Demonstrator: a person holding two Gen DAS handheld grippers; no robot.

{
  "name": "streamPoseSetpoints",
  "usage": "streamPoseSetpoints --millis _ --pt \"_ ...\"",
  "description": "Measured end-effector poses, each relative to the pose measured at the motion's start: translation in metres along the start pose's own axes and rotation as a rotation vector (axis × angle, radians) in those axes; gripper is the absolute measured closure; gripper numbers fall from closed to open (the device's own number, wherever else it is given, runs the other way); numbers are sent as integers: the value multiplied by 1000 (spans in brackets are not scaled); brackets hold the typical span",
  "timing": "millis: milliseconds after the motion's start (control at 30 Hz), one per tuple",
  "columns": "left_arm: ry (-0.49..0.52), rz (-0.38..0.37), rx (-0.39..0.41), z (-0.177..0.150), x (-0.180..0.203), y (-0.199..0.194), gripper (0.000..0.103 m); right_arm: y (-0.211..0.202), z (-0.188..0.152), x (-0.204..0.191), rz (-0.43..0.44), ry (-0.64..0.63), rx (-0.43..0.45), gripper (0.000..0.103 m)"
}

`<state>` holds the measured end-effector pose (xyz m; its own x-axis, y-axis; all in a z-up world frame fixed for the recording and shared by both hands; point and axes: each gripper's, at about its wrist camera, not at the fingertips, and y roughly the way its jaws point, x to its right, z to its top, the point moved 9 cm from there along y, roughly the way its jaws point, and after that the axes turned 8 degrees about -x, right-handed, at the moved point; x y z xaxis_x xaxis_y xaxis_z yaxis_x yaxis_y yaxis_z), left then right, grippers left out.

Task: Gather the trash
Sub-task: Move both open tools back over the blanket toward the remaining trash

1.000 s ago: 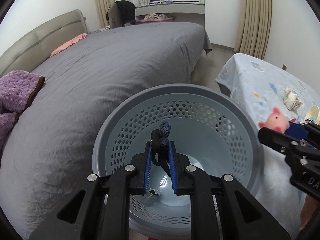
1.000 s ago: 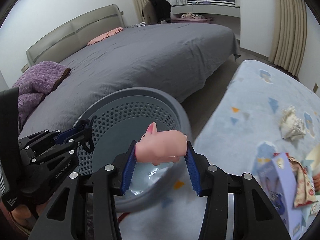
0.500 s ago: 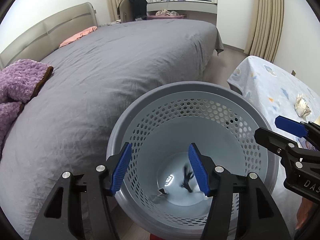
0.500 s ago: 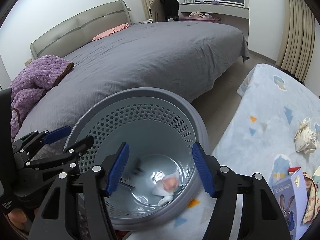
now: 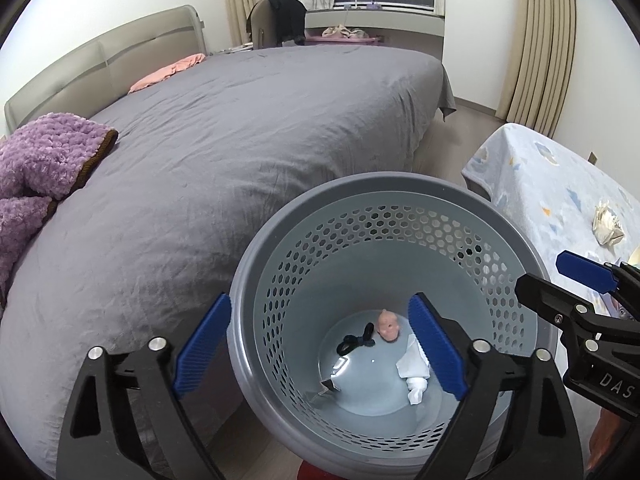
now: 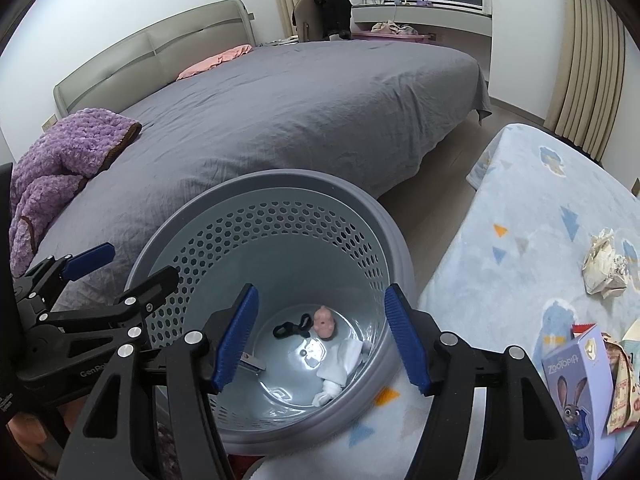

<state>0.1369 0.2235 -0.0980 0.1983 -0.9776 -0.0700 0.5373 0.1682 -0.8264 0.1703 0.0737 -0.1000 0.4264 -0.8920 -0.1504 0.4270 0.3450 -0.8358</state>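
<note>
Grey bed [image 5: 248, 152] fills background; purple blanket [image 5: 40, 160] at its left edge. Counter [image 6: 540, 220] with blue patterned cloth at right, crumpled paper [image 6: 604, 264] on it. Grey perforated bin [image 5: 392, 256] between bed and counter. Left gripper [image 5: 320, 348] over bin, fingers just spread wide, nothing between. Right gripper [image 6: 322, 338] fingers released, empty. Bin floor: white tissue [image 6: 340, 364], pink pig toy [image 5: 387, 326], dark cord [image 5: 354, 342].

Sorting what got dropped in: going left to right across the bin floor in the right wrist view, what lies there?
Black hair tie → pink pig toy → white crumpled tissue, all lying on the floor of the grey basket.
</note>
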Motion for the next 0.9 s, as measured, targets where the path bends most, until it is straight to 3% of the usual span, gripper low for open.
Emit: streamPoseSetpoints --millis 167,900 --pt "-6 -4 11 1 -1 -3 7 -3 -1 4 -12 9 0 40" --pt "19 -66 26 2 20 -19 7 -39 -23 32 -76 83 23 40"
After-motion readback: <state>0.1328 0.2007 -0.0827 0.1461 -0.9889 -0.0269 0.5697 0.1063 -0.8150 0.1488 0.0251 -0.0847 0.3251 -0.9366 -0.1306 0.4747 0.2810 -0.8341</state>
